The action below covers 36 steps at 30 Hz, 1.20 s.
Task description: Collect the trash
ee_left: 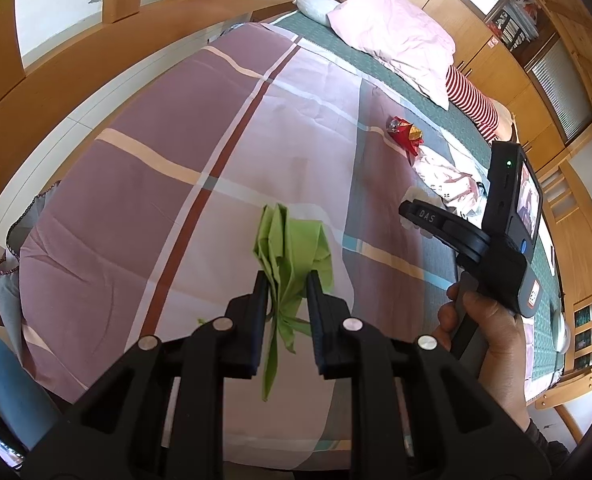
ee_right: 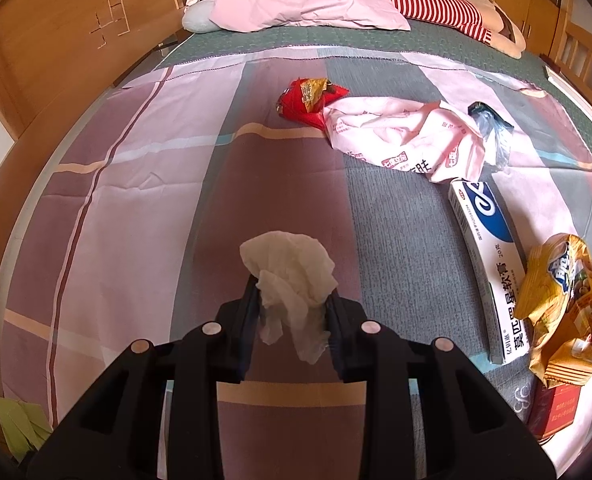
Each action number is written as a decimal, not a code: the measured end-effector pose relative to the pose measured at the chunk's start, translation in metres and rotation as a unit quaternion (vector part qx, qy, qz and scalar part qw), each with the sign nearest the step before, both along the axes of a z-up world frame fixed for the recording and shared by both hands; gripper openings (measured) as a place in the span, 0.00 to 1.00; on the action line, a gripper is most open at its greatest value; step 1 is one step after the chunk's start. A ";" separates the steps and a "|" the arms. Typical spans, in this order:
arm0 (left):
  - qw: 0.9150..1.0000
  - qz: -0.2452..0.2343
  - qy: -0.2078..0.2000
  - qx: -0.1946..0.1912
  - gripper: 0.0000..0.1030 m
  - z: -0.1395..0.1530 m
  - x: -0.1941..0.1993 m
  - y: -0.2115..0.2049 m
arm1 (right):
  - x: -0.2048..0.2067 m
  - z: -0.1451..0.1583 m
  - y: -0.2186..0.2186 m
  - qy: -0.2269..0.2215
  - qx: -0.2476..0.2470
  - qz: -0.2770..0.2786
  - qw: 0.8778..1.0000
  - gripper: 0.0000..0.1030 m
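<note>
Both claws are loaded: the left claw is clamped on a green paper wad, the right claw on a crumpled white tissue. Remaining litter lies ahead and to the right of the right claw on the bed: red wrapper, pink bag, long box running fore-aft, yellow packet. Open bedspread lies left.

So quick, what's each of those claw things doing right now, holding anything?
Left gripper: closed on a crumpled green paper.
Right gripper: closed on a crumpled white tissue.
</note>
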<state>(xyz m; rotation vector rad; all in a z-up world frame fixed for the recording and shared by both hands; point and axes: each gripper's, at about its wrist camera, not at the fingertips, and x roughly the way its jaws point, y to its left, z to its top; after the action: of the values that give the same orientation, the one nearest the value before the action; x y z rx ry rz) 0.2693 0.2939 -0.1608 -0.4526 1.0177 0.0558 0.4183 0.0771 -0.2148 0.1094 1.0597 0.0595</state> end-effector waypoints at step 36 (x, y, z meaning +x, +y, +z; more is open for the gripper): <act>0.999 -0.033 -0.028 0.009 0.20 0.011 0.000 -0.009 | -0.012 0.020 -0.006 -0.024 0.019 -0.011 0.999 0.30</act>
<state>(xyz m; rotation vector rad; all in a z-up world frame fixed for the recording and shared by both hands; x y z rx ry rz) 0.2695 0.2847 -0.1494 -0.4023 0.9758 -0.0061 0.4061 0.0712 -0.1951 0.1532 1.0102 0.0614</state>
